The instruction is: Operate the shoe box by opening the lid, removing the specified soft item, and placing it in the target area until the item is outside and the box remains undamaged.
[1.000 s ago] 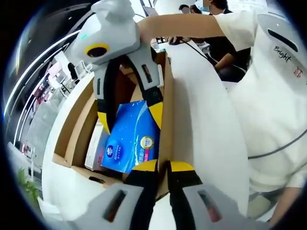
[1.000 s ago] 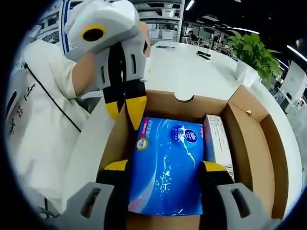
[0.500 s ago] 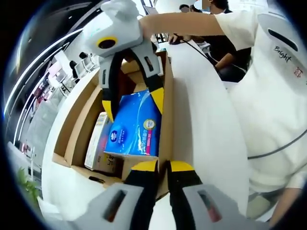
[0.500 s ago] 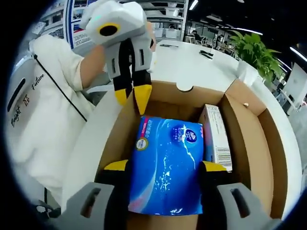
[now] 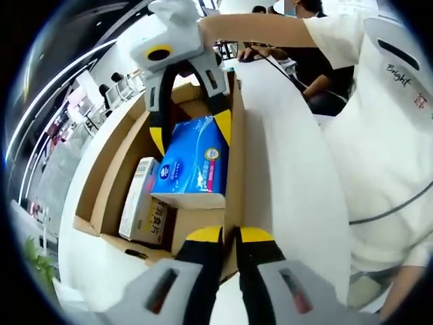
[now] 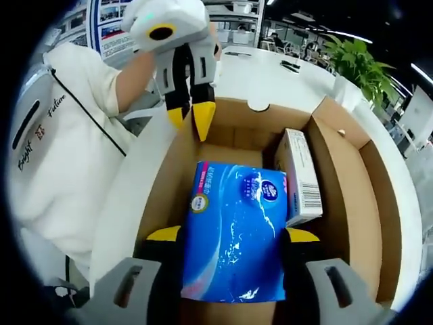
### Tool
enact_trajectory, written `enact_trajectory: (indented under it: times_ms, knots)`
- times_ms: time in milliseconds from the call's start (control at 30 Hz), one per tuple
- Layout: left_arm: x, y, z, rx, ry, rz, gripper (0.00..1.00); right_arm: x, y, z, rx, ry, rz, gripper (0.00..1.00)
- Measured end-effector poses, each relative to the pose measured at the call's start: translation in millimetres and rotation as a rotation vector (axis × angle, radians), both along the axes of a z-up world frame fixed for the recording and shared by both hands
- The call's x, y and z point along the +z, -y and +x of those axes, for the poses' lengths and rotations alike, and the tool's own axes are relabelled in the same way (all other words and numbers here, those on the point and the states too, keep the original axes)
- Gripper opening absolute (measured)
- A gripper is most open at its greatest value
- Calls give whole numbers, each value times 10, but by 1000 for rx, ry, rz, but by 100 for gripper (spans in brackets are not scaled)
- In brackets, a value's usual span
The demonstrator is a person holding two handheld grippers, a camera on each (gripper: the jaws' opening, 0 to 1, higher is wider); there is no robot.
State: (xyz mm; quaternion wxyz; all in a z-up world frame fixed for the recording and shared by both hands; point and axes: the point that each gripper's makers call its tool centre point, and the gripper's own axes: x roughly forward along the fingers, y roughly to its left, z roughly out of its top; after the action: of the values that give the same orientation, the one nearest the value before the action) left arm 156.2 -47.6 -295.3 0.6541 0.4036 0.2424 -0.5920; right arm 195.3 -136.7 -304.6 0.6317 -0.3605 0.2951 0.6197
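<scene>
Small carton (image 6: 298, 177) beside gripped tissue pack (image 6: 235, 233)

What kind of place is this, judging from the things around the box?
Probably an open-plan office or lab. A long white table holds the cardboard box, a potted plant stands beyond it, and ceiling strip lights run over people seated at desks.

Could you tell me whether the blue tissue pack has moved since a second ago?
Yes. Held in the right claw, the tissue pack has risen off the box floor, uncovering the small carton beside it.
</scene>
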Motion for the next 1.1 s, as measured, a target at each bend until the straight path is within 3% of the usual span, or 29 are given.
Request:
enact_trajectory:
  times_ms: [333, 800, 1100]
  knots:
    - [1, 0, -1, 0, 1, 0, 7, -3, 234, 54, -16, 2, -37, 59]
    - [0, 2, -1, -1, 8, -4, 7, -28, 578, 97, -47, 13, -197, 59]
    - [-1, 2, -3, -2, 9, -4, 7, -36, 655, 119, -66, 13, -207, 59]
